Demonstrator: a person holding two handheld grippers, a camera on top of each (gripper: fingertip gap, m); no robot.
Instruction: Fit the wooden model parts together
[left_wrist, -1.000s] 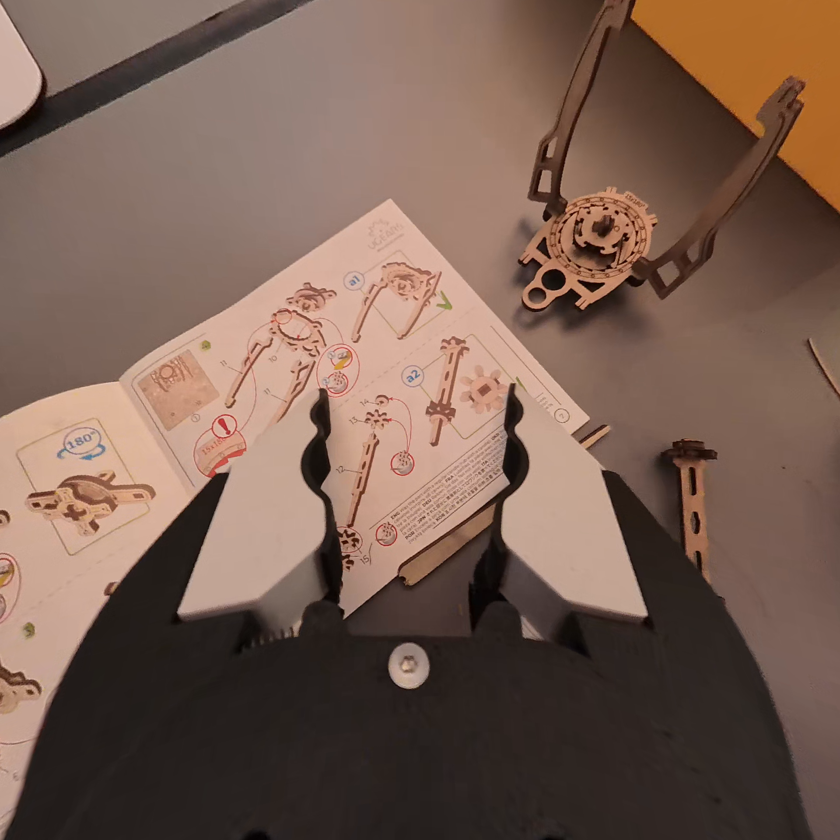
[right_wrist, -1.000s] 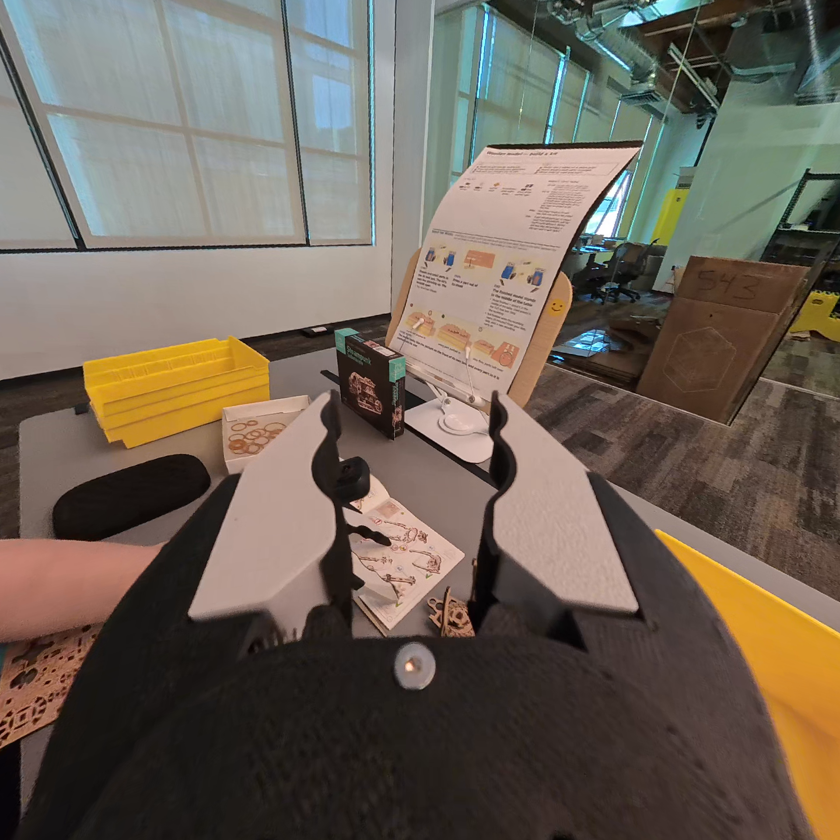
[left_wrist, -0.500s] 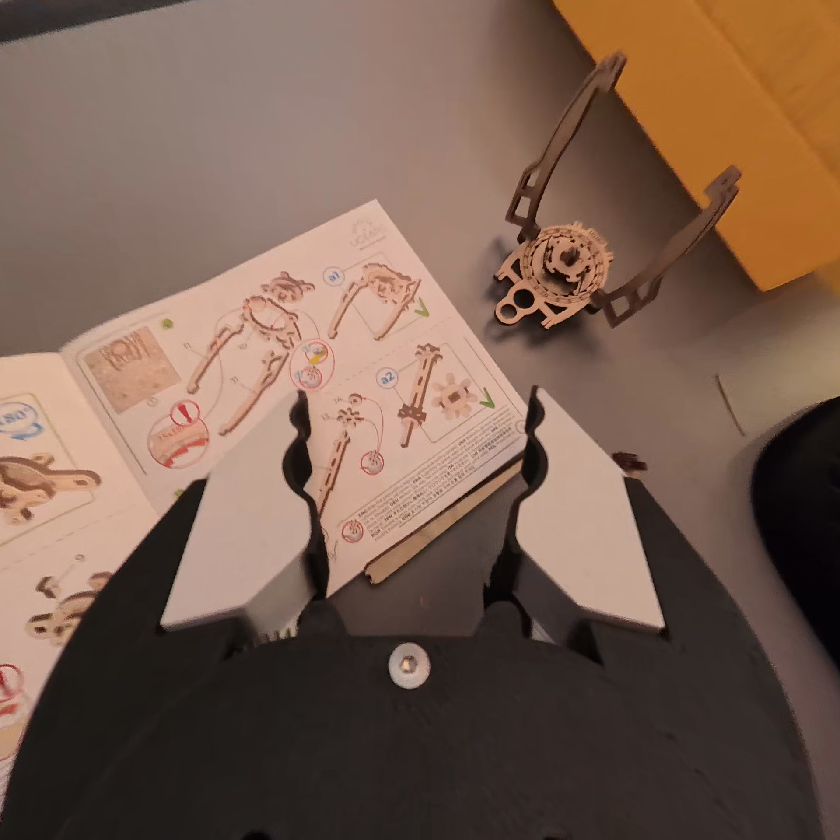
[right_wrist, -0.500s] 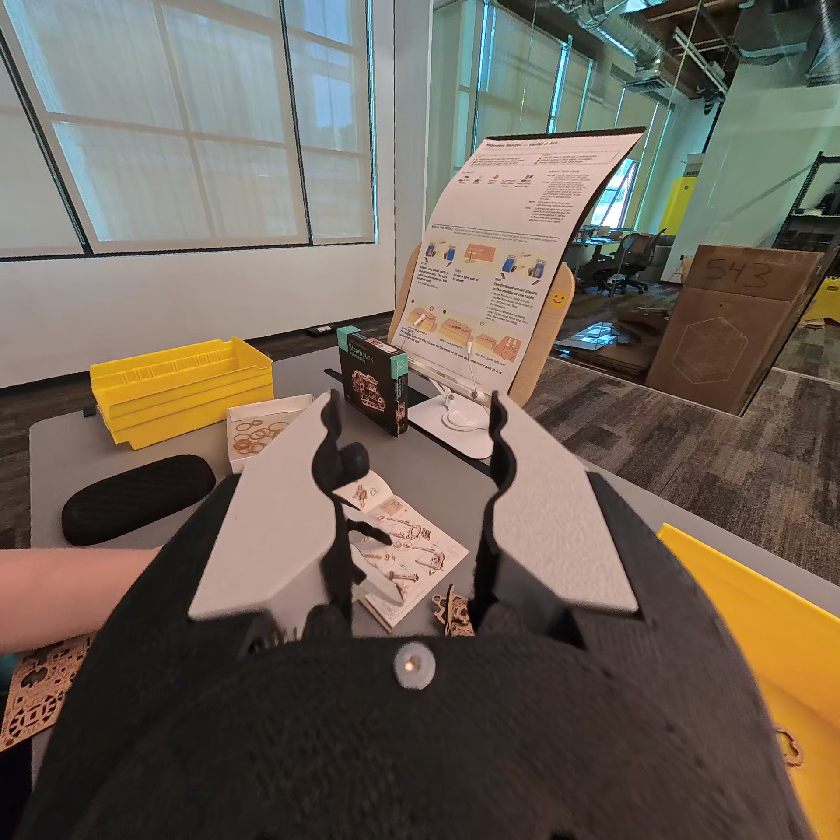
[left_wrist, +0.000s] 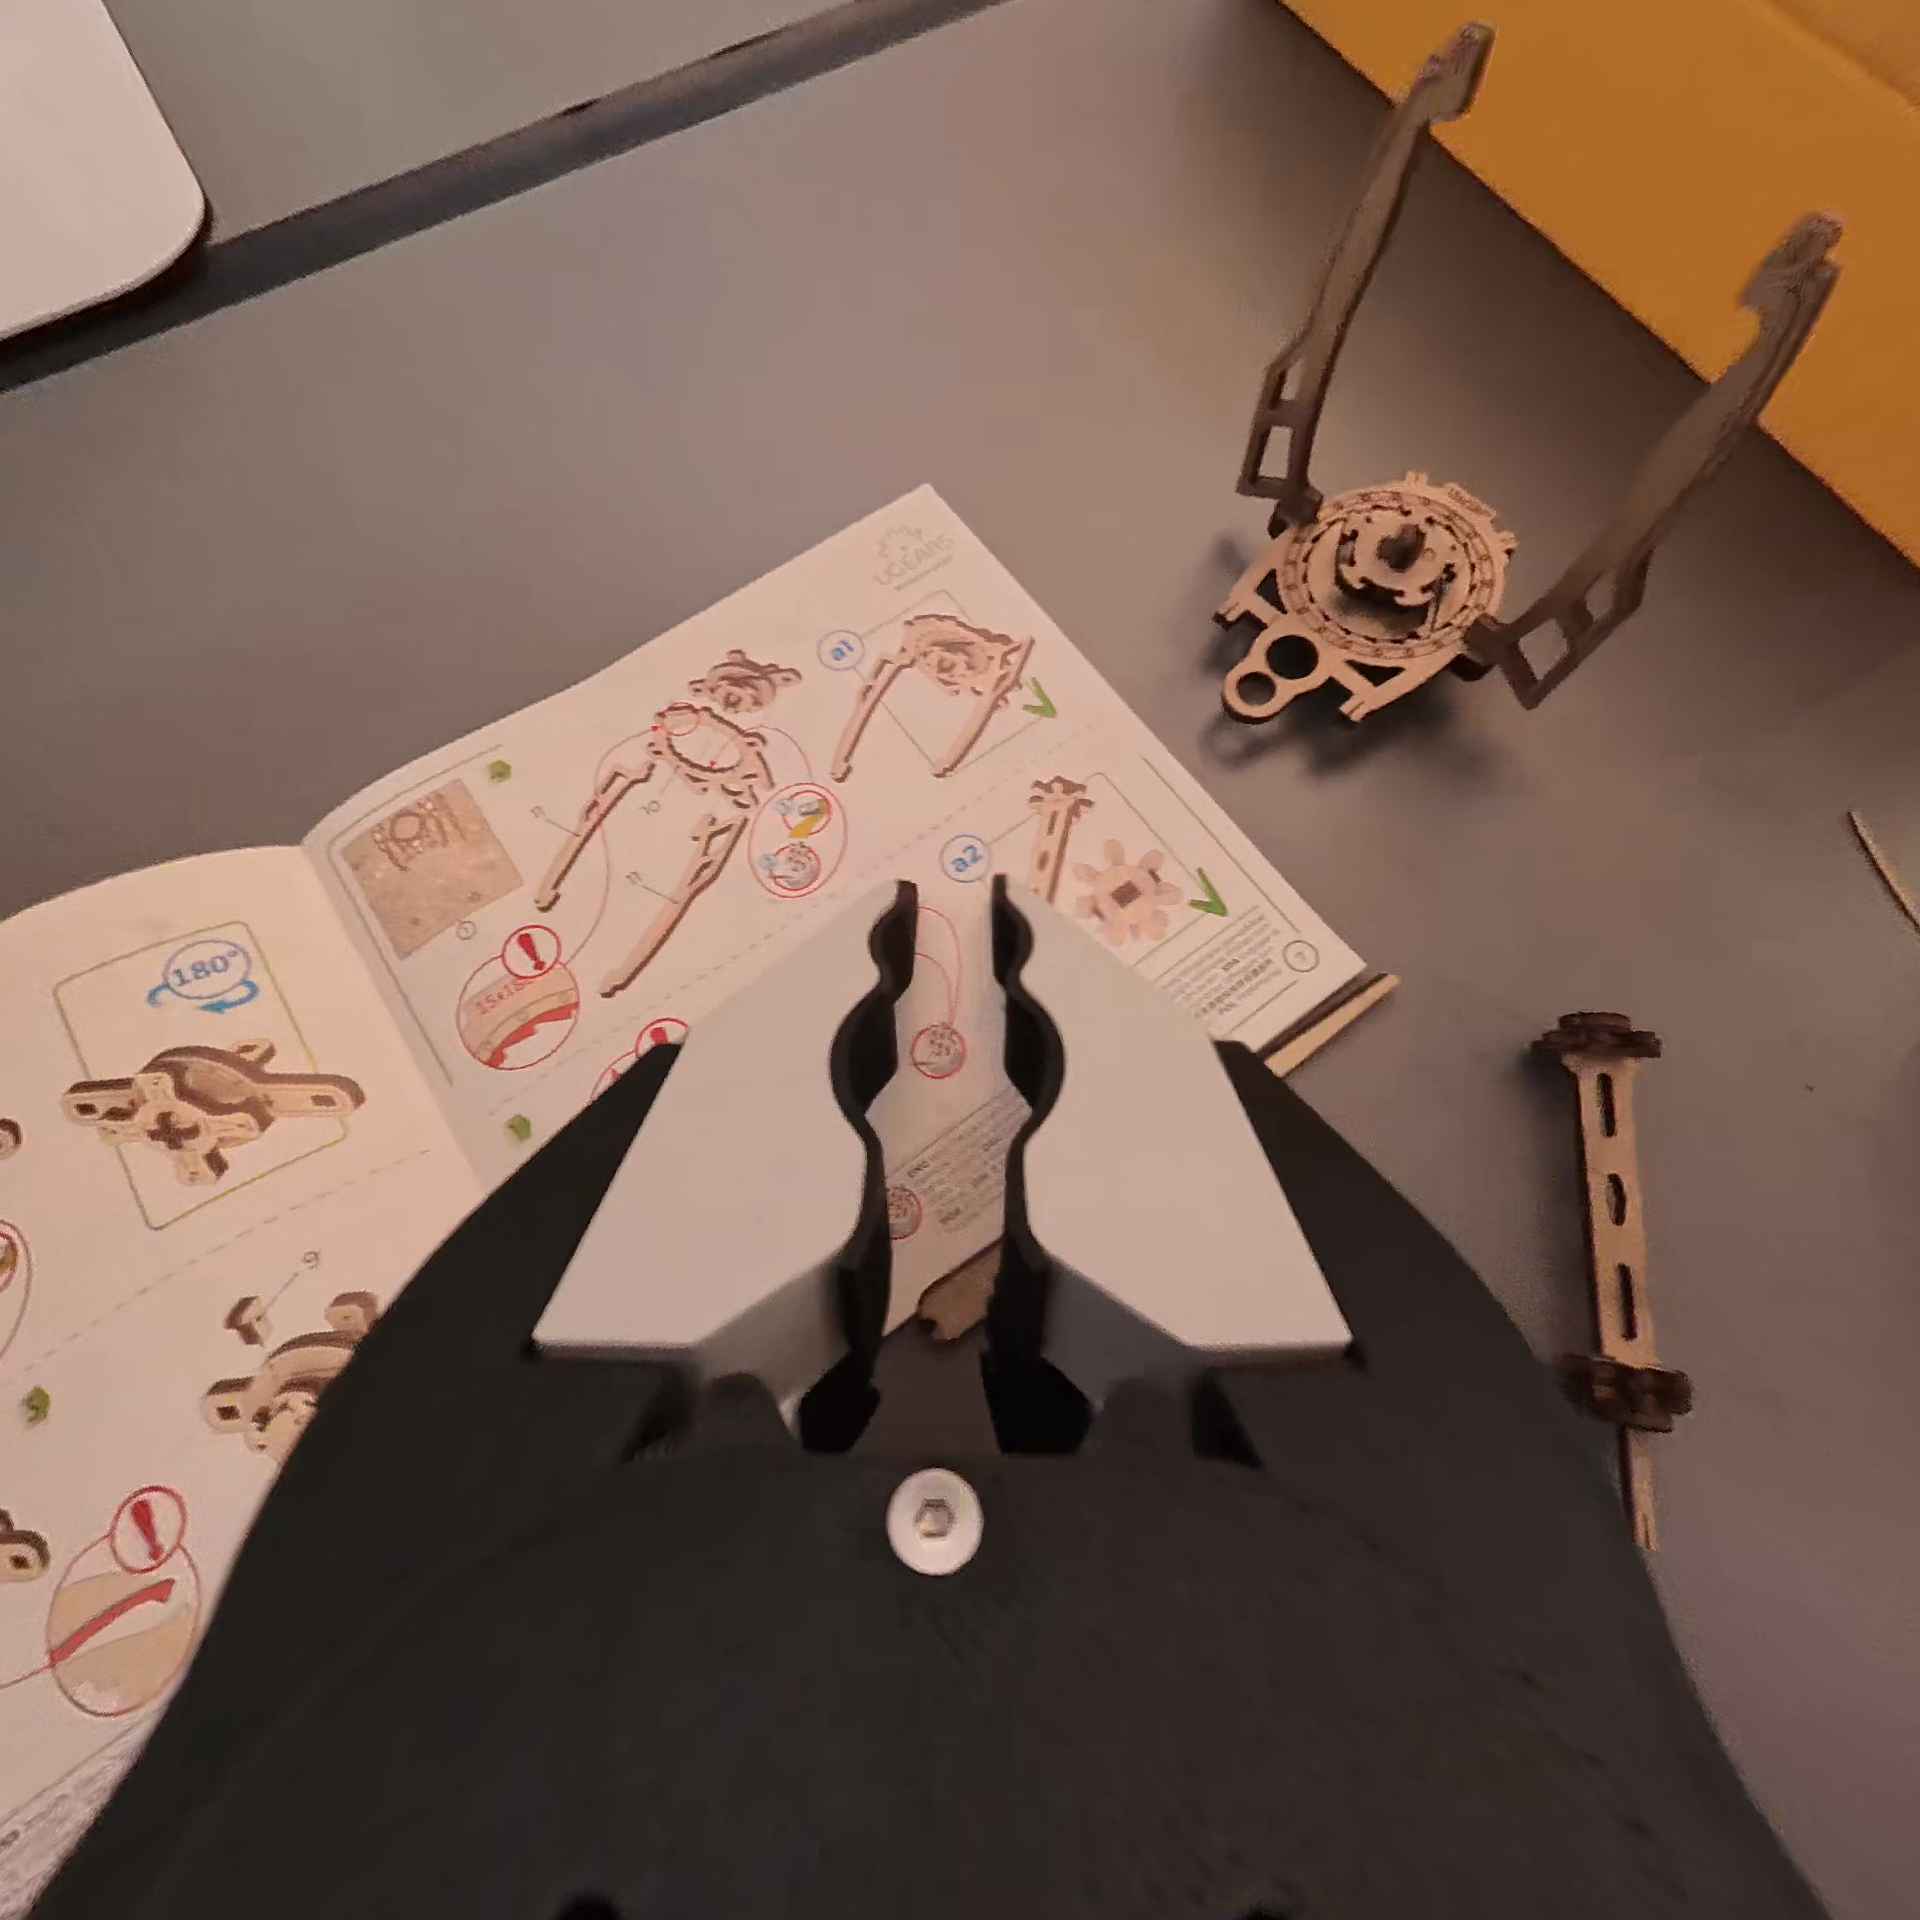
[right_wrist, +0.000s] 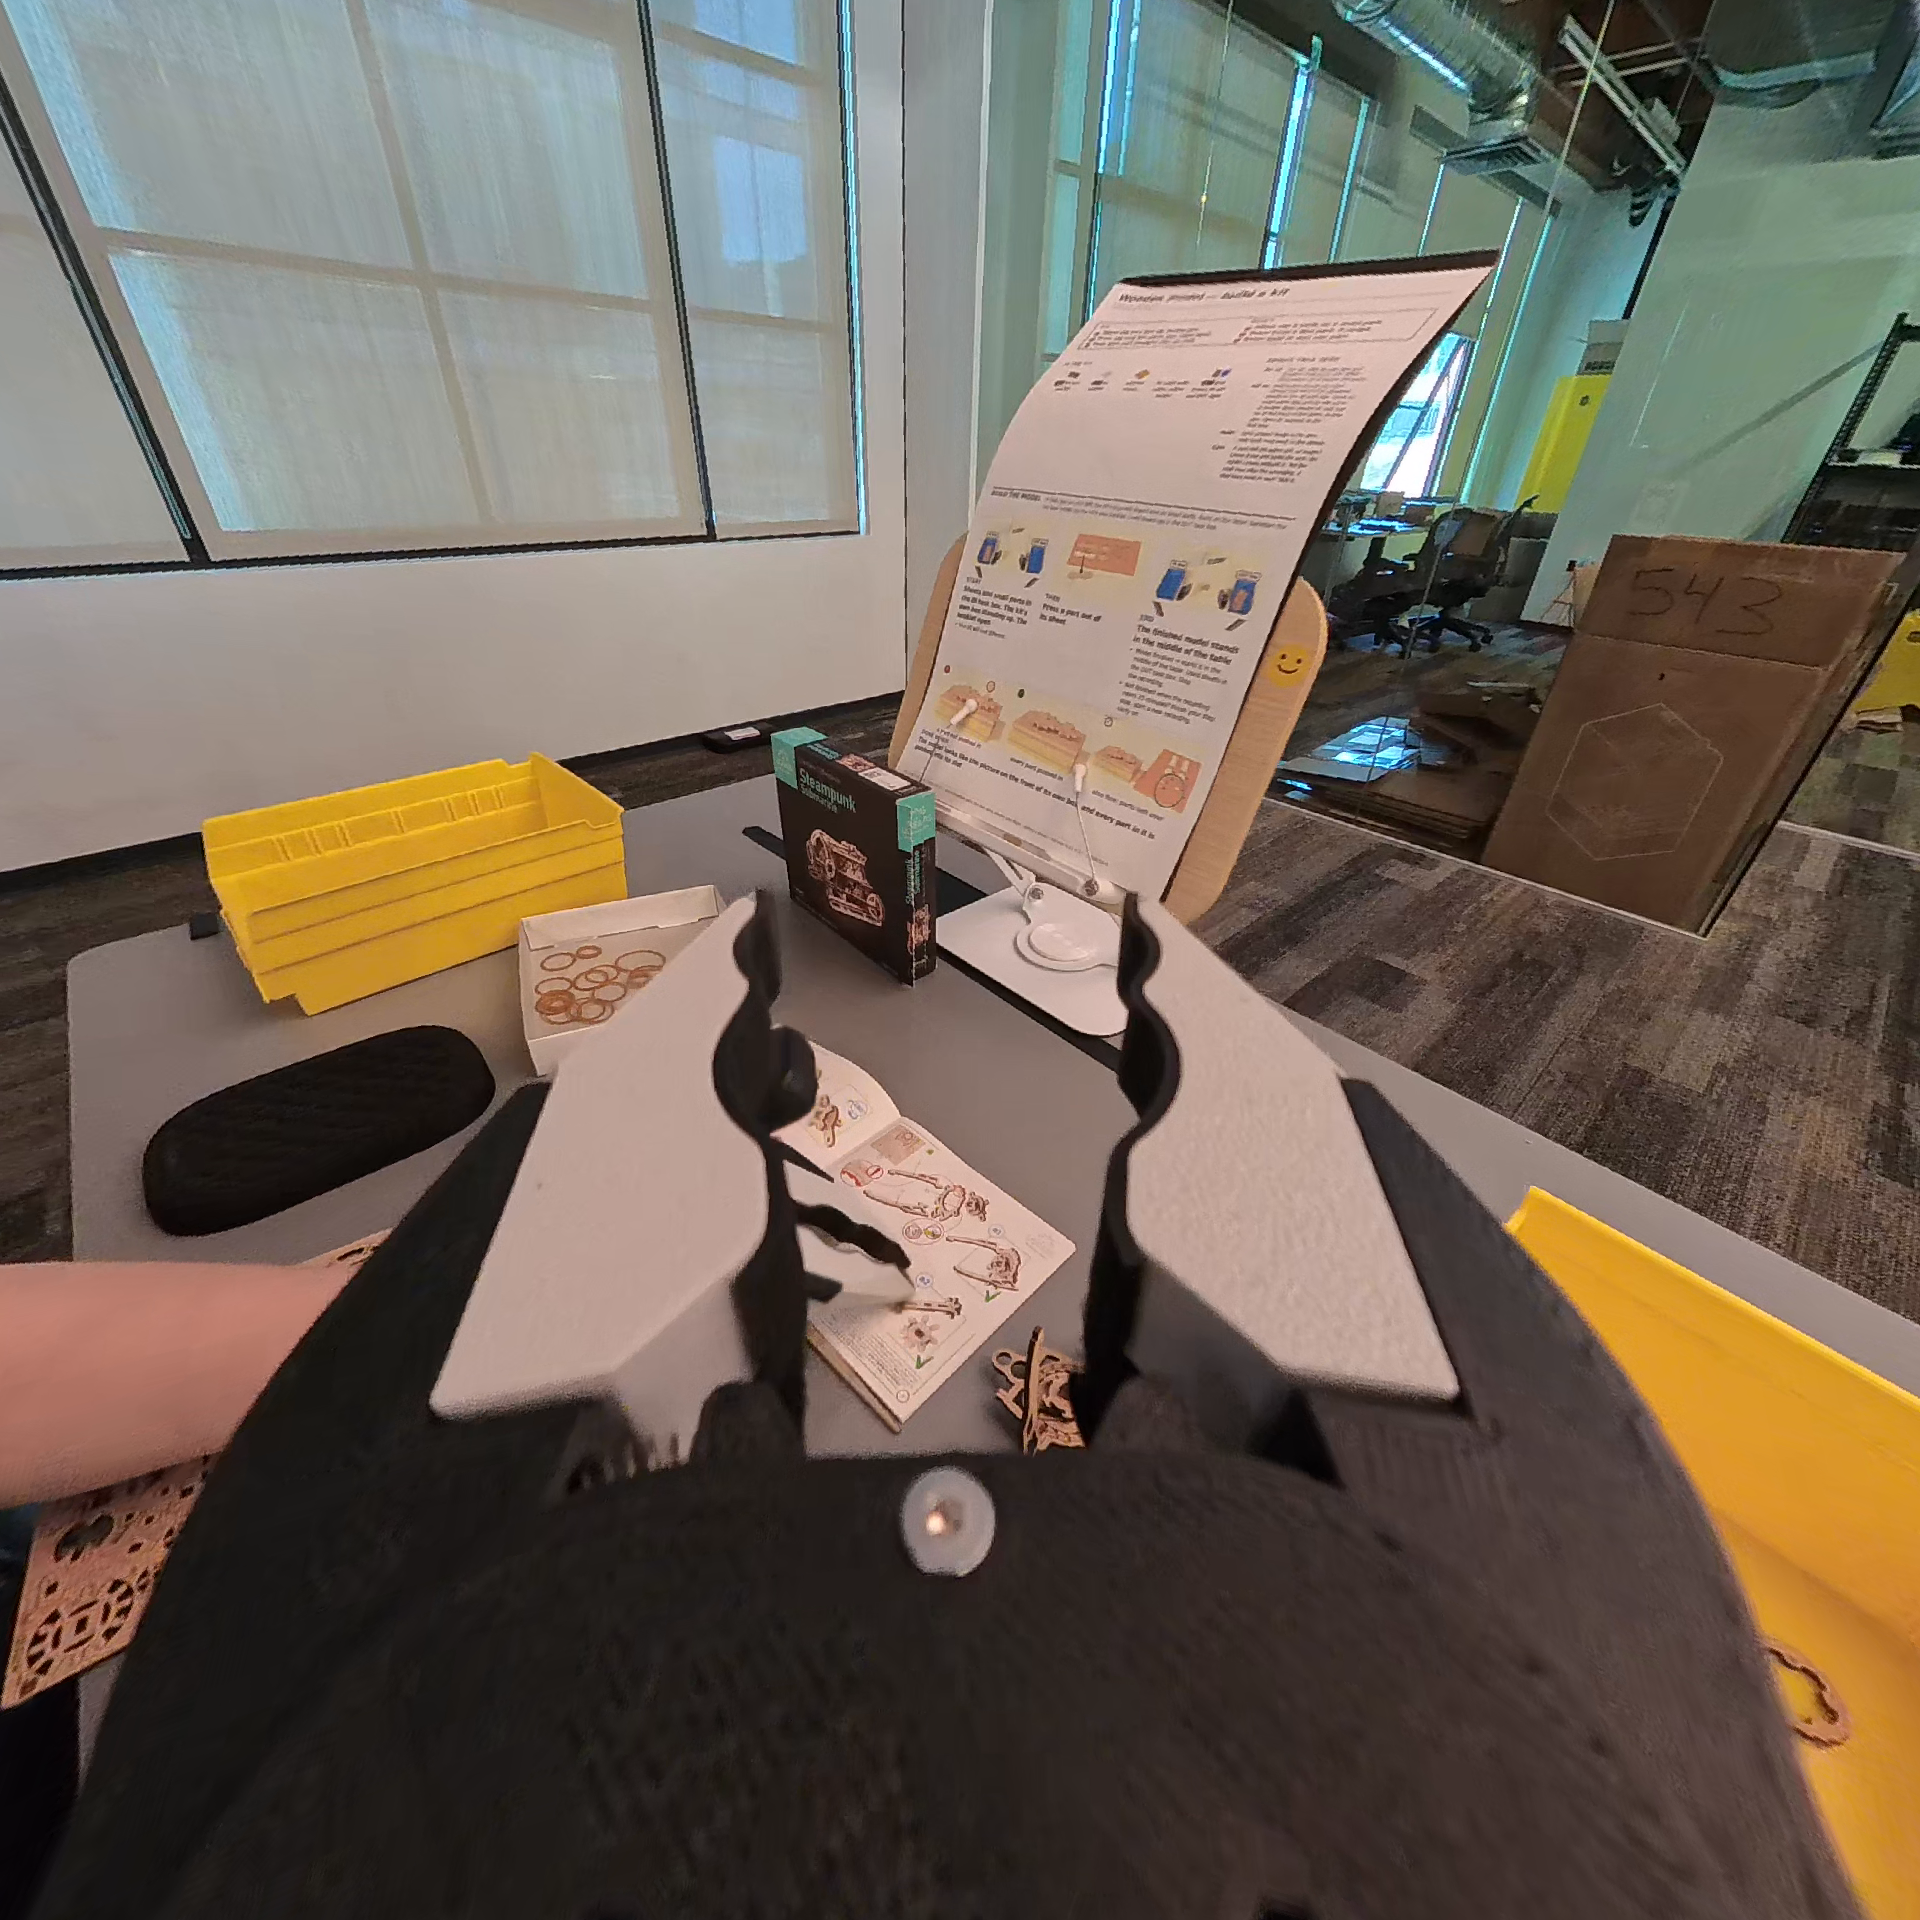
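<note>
My left gripper (left_wrist: 951, 894) hovers over the open instruction booklet (left_wrist: 675, 831). Its jaws are drawn almost together with nothing between them. A wooden sub-assembly (left_wrist: 1361, 592), a geared ring base with two upright curved arms, stands on the grey table to the upper right. A slotted wooden bar with gear ends (left_wrist: 1610, 1205) lies to the right. A flat wooden strip (left_wrist: 1340, 1013) pokes out from under the booklet. My right gripper (right_wrist: 948, 914) is open and empty, held high above the booklet (right_wrist: 935, 1247) and the sub-assembly (right_wrist: 1039, 1382).
A yellow bin (left_wrist: 1714, 156) sits just behind the sub-assembly. In the right wrist view, stacked yellow bins (right_wrist: 416, 883), a white box of rings (right_wrist: 613, 966), a black case (right_wrist: 312, 1122), the kit box (right_wrist: 857, 873) and an instruction stand (right_wrist: 1143, 571) stand farther back. A forearm (right_wrist: 156, 1351) crosses a wooden parts sheet (right_wrist: 73, 1579). Left tips to right tips: about 35 cm.
My left gripper's jaws have closed from wide open to almost together, on nothing. It swung right half a second ago and has come back over the booklet. The right gripper has barely moved.
</note>
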